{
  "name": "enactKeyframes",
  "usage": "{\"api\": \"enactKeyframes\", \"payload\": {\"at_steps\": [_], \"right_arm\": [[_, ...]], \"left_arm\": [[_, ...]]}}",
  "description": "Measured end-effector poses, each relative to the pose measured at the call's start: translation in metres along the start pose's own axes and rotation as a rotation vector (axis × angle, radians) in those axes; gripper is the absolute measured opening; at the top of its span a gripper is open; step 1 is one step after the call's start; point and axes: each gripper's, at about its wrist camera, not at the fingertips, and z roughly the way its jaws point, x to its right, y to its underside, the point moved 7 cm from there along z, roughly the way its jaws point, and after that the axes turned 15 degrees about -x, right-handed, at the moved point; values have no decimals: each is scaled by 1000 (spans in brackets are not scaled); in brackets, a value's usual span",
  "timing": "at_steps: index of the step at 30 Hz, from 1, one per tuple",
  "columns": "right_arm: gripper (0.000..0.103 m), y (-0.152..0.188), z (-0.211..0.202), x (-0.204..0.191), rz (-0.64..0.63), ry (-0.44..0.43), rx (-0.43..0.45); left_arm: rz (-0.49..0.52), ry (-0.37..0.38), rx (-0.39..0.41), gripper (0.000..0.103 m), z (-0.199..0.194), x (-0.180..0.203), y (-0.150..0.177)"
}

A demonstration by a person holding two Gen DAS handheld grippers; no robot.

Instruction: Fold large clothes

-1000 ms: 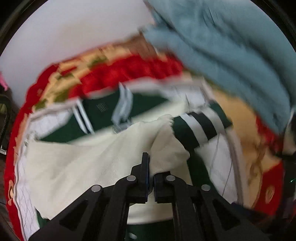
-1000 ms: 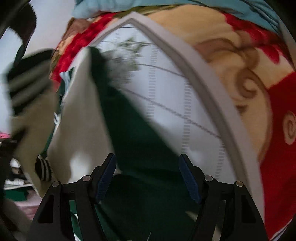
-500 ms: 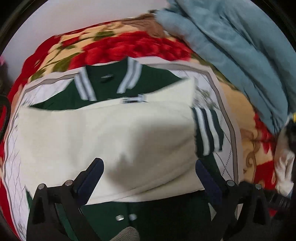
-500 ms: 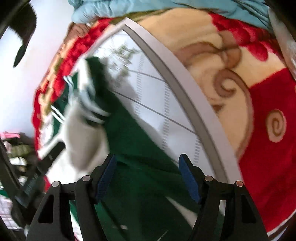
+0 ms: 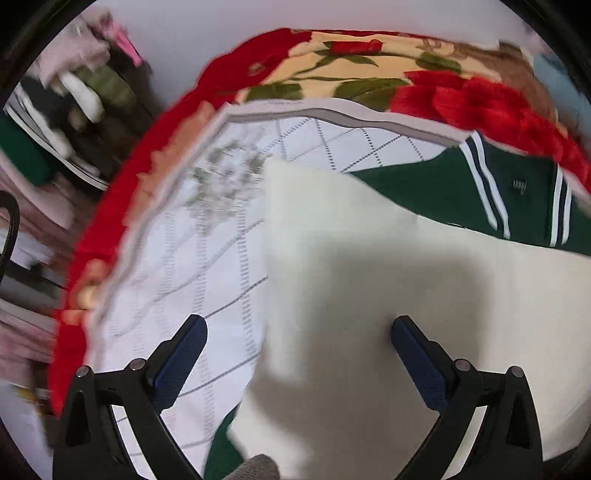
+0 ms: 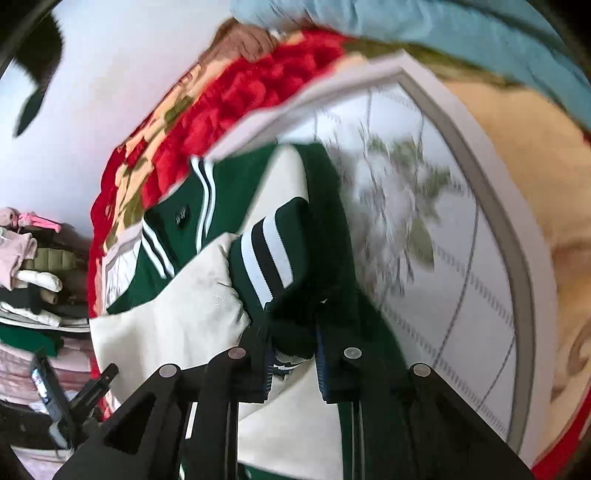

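Observation:
A green varsity jacket (image 5: 436,188) with cream sleeves and striped collar lies on a white quilted mat (image 5: 229,266). A cream sleeve (image 5: 369,280) is folded across its body. My left gripper (image 5: 297,354) is open and empty, hovering over the sleeve's left edge. In the right wrist view my right gripper (image 6: 293,363) is shut on the jacket's green side edge (image 6: 295,339), just below the striped cuff (image 6: 266,258) of the folded sleeve. The jacket's collar (image 6: 177,218) lies at the far left.
A red floral blanket (image 5: 461,99) covers the bed under the mat (image 6: 461,258). A light blue blanket (image 6: 461,33) is bunched at the far side. Piled clothes (image 5: 74,96) sit beyond the bed's left edge, also seen in the right wrist view (image 6: 26,258).
My left gripper let go of the cream sleeve, opened and swung to the jacket's left side. My right gripper moved in and closed on the jacket's green edge.

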Motion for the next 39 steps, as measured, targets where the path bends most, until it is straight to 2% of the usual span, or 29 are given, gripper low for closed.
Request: {"api": "enactKeyframes", "payload": {"at_steps": [1, 2, 3, 7, 8, 9, 12, 13, 14, 15, 16, 18, 19, 20, 23, 24, 25, 26, 27, 28, 30, 31, 32, 34, 36, 39], "right_arm": [[26, -2, -1, 6, 16, 31, -19], [41, 1, -2, 12, 21, 65, -45], [46, 7, -5, 16, 20, 94, -57], [47, 65, -20, 16, -138, 242, -123], [47, 87, -14, 9, -244, 323, -169], [47, 95, -9, 5, -299, 365, -196], [46, 124, 35, 0, -512, 579, -320], [35, 123, 41, 3, -517, 599, -317], [26, 111, 41, 12, -443, 584, -265], [25, 104, 37, 19, -361, 514, -245], [24, 91, 26, 34, -207, 392, -202], [20, 77, 3, 65, 23, 274, -106], [20, 75, -4, 77, 92, 240, -70], [20, 73, -16, 102, 238, 163, -11], [19, 85, -15, 160, 547, 4, 30], [16, 94, -7, 181, 657, -76, 28], [16, 96, 0, 193, 714, -156, 24], [16, 97, 3, 197, 740, -198, 20], [16, 95, 0, 194, 722, -178, 6], [20, 91, -5, 187, 673, -123, -16], [37, 93, -12, 165, 569, 16, -73], [49, 95, -16, 156, 529, 64, -88], [55, 100, -22, 142, 471, 128, -96], [55, 110, -33, 106, 344, 216, -86], [55, 123, -31, 71, 252, 249, -88], [55, 141, -4, 24, 170, 184, -155]], "left_arm": [[-2, 13, -13, 103, 3, 3, -2], [4, 16, -12, 103, 2, 9, -3], [18, 16, -6, 103, -2, 15, -3], [82, 44, 38, 103, -29, 38, 13], [94, 45, 46, 103, -36, 44, 19], [102, 47, 53, 103, -40, 47, 22], [117, 50, 56, 103, -48, 55, 34], [119, 49, 53, 103, -47, 57, 37], [120, 50, 43, 103, -47, 58, 40], [120, 57, 32, 103, -45, 59, 42], [118, 61, 24, 103, -43, 60, 44], [110, 67, 7, 103, -38, 60, 48], [109, 71, 0, 103, -37, 61, 51], [105, 73, -7, 103, -35, 61, 53], [91, 80, -11, 103, -34, 60, 56], [84, 79, -7, 103, -35, 58, 56], [77, 76, -2, 103, -37, 57, 56], [69, 77, 1, 103, -38, 55, 57], [59, 77, 3, 103, -39, 52, 58], [44, 76, 1, 103, -42, 48, 60], [6, 91, -16, 103, -50, 36, 71], [-19, 98, -29, 103, -55, 27, 82], [-38, 94, -43, 103, -60, 19, 94], [-60, 37, -82, 103, -60, 0, 127], [-51, -27, -141, 103, -44, -13, 156], [-55, -119, -222, 103, -3, -31, 173]]}}
